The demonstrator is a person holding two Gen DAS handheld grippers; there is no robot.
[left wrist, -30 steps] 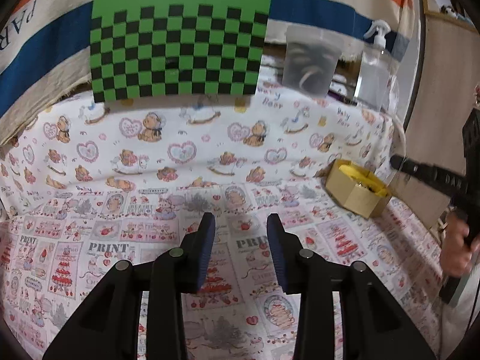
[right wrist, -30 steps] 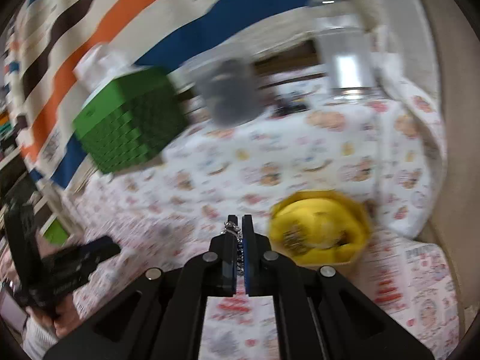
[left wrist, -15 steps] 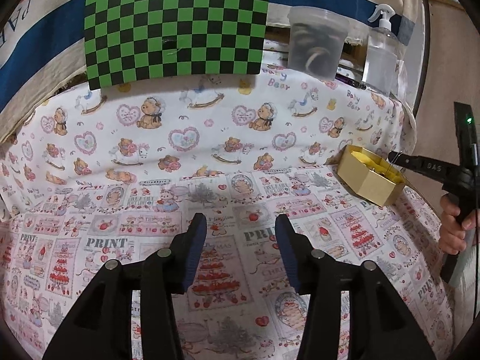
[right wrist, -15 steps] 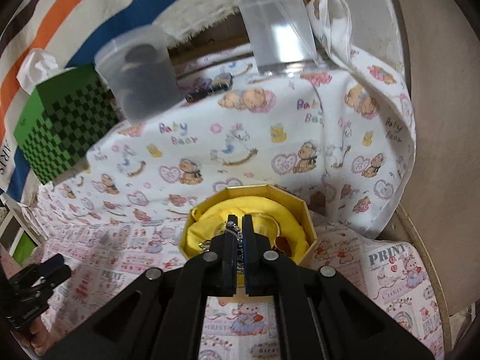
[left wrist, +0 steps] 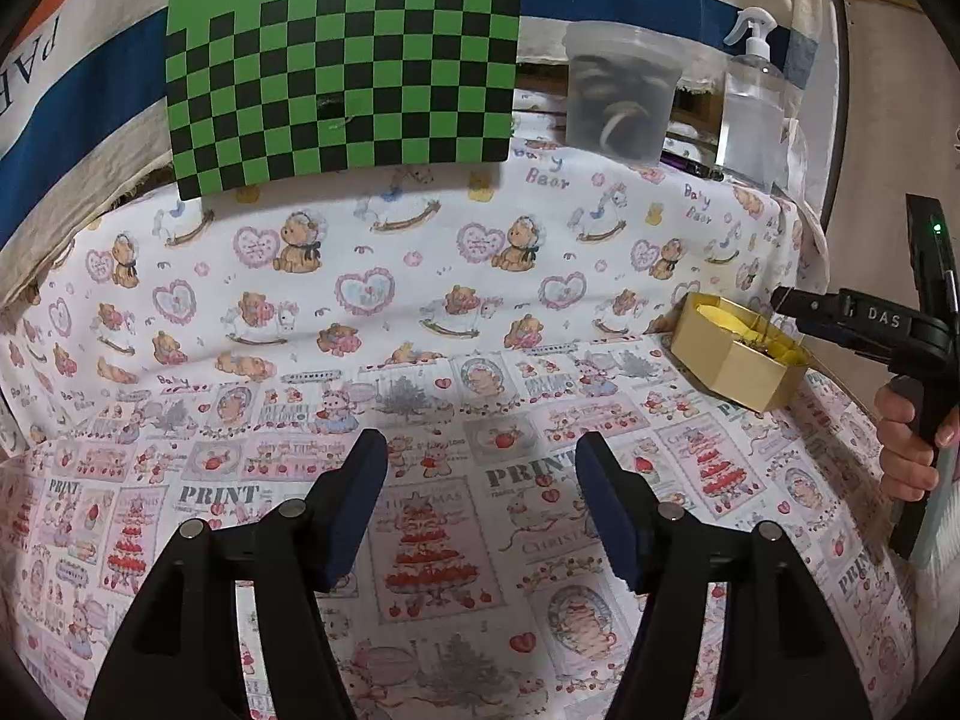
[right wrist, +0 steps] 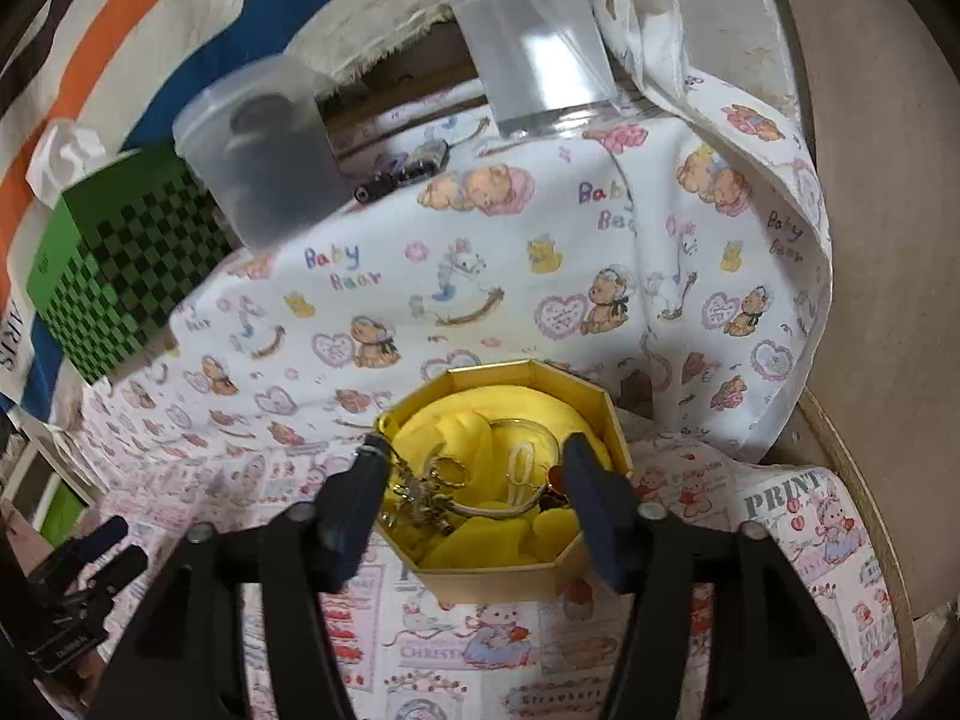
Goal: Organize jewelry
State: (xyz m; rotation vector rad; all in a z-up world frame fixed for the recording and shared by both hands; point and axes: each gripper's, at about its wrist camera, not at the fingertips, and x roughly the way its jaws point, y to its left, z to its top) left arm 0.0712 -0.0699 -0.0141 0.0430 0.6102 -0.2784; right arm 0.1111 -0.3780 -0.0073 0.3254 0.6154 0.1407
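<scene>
A gold octagonal box (right wrist: 498, 585) with yellow lining stands on the printed cloth near the table's right edge. Inside lie a silver chain (right wrist: 420, 492) and a ring-shaped bangle (right wrist: 516, 468). My right gripper (right wrist: 474, 450) hovers over the box with its jaws opening. The chain hangs loose against the left finger (right wrist: 360, 492) and sags into the lining, and no pad presses on it. My left gripper (left wrist: 480, 444) sits low over the cloth, its jaws opening too, with nothing between them. In the left wrist view the box (left wrist: 738, 360) is at the right, under the right gripper (left wrist: 783, 300).
A green checkered box (left wrist: 342, 72), a translucent tub (left wrist: 621, 96) and a spray bottle (left wrist: 750, 114) stand along the back. A dark pen-like object (right wrist: 402, 174) lies behind the tub. The round table's wooden rim (right wrist: 864, 516) shows just right of the gold box.
The right gripper swung over the gold box with the chain pinched, then its jaws parted and the chain dropped toward the lining. The left jaws spread wider; that hand stayed put.
</scene>
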